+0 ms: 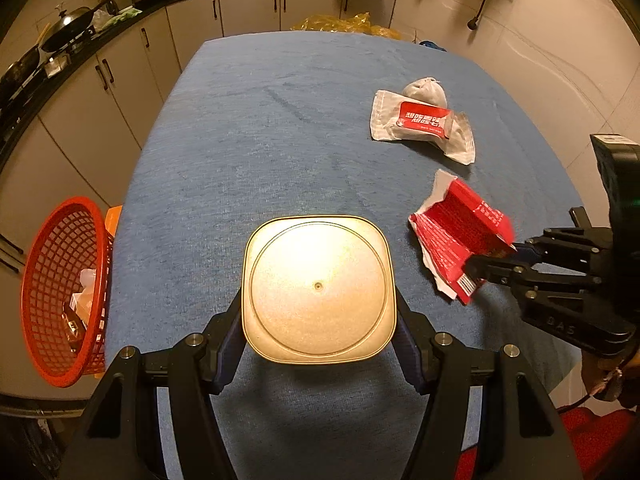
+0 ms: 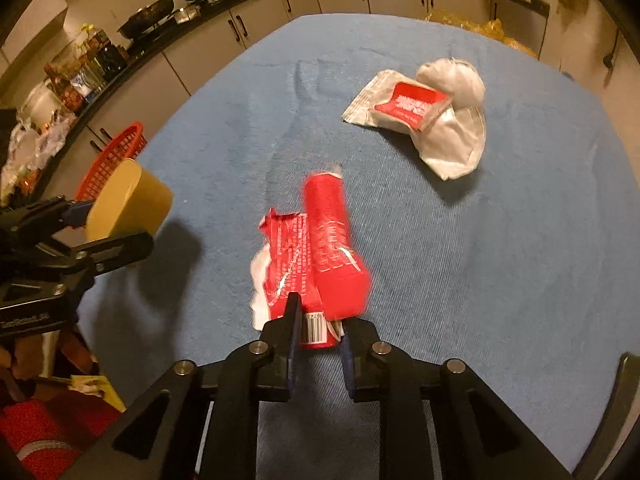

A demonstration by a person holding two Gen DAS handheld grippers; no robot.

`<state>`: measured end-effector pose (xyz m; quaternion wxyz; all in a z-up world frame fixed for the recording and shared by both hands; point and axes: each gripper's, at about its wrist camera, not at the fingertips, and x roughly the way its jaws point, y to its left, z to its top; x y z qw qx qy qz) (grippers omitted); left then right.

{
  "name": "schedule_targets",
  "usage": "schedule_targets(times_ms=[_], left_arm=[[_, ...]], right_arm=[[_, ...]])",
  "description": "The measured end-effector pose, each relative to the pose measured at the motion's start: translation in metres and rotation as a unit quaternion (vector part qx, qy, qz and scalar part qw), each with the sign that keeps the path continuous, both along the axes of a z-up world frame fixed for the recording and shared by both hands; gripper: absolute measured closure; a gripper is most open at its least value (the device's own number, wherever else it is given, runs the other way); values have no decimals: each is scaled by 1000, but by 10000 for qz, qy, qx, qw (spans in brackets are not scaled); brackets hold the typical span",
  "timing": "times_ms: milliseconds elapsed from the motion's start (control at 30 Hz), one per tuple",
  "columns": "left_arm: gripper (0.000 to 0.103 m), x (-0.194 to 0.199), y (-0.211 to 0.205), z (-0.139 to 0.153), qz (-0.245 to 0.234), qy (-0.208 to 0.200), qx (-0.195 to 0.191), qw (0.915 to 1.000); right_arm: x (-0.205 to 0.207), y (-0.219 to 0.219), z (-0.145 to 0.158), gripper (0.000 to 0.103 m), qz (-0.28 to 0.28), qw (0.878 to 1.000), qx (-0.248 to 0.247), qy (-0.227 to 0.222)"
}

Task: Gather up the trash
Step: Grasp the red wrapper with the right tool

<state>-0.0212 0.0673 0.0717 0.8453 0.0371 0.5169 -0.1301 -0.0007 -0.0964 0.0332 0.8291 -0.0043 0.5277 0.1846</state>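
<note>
- Pale yellow, square plastic container with rounded corners [image 1: 318, 290] sits clamped between the left gripper [image 1: 319, 334] fingers, low centre of the left wrist view; at right, the right gripper [image 1: 490, 266] pinches the torn red paper wrapper [image 1: 456, 236] by its lower edge.
- Red wrapper [image 2: 316, 256] rises from the right gripper [image 2: 318, 334] at centre of the right wrist view, its barcode end between the closed-in fingers; red mesh plastic basket [image 2: 114, 156] at left.

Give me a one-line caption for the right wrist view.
Right claw grips a torn red wrapper over the blue tablecloth.
</note>
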Motion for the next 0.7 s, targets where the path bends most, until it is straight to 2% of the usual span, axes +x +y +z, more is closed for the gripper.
schedule_targets(times_ms=[133, 167, 200, 433, 700], left_arm=[[40, -2, 4, 2, 20, -36, -10, 10000], [40, -2, 5, 2, 34, -49, -10, 10000], [40, -2, 7, 3, 47, -63, -8, 10000], [40, -5, 9, 7, 97, -128, -24, 9999], [40, -11, 3, 10, -2, -187, -3, 9998]], right_arm=[[4, 5, -1, 85, -18, 10000, -60, -10], [3, 5, 0, 95, -34, 10000, -42, -24], [2, 4, 2, 96, -63, 10000, -27, -58], [-10, -8, 19, 97, -367, 9989, 202, -229], [-25, -4, 31, 97, -328, 9985, 166, -397]])
